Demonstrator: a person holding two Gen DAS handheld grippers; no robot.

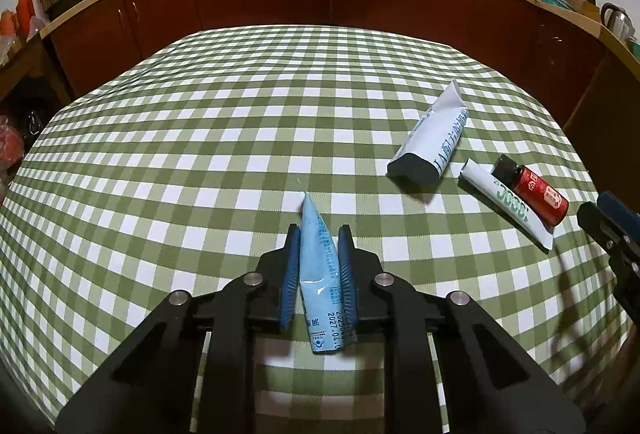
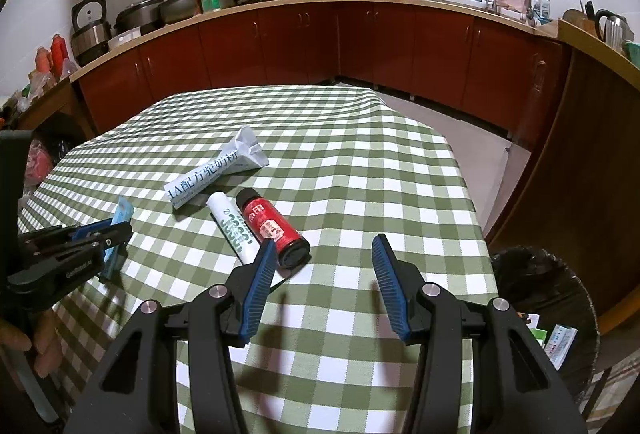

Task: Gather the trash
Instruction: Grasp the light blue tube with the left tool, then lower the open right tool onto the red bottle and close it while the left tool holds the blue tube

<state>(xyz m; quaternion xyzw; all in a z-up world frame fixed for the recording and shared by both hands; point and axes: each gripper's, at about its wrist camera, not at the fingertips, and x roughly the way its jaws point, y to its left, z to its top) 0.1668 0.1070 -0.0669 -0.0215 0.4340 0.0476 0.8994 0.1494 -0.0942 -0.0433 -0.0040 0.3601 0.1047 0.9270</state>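
Blue tube (image 1: 320, 274): flattened, pale blue with printed dates, clamped between both pads of the left tongs (image 1: 319, 234); tapered end points ahead past the fingertips, wider end hangs back toward the hinge, above the checked cloth.
Left tongs: drawn narrow, pressed on the blue tube from both sides; seen also from the right wrist view, low at the left edge (image 2: 120, 226).
Right tongs (image 2: 324, 246): about half spread, nothing between the pads, hovering over the cloth.
Surface (image 1: 200, 138): covered with green-and-white checked cloth.
White tube (image 2: 234, 226): lies just ahead of the right tongs' left finger, flat on the cloth, green lettering up.
Red bottle (image 2: 272, 226): on its side, black cap nearest the right tongs, touching the white tube along its length.
Large white tube (image 2: 216, 170): crumpled, further ahead and left of the right tongs, near the other two, apart from them; ahead and right of the left tongs.
Bin (image 2: 560, 274): black liner, low right of the right tongs, beside the surface, packaging visible inside.
Hand (image 2: 24, 346): fingers at lower left edge, below the left tongs.
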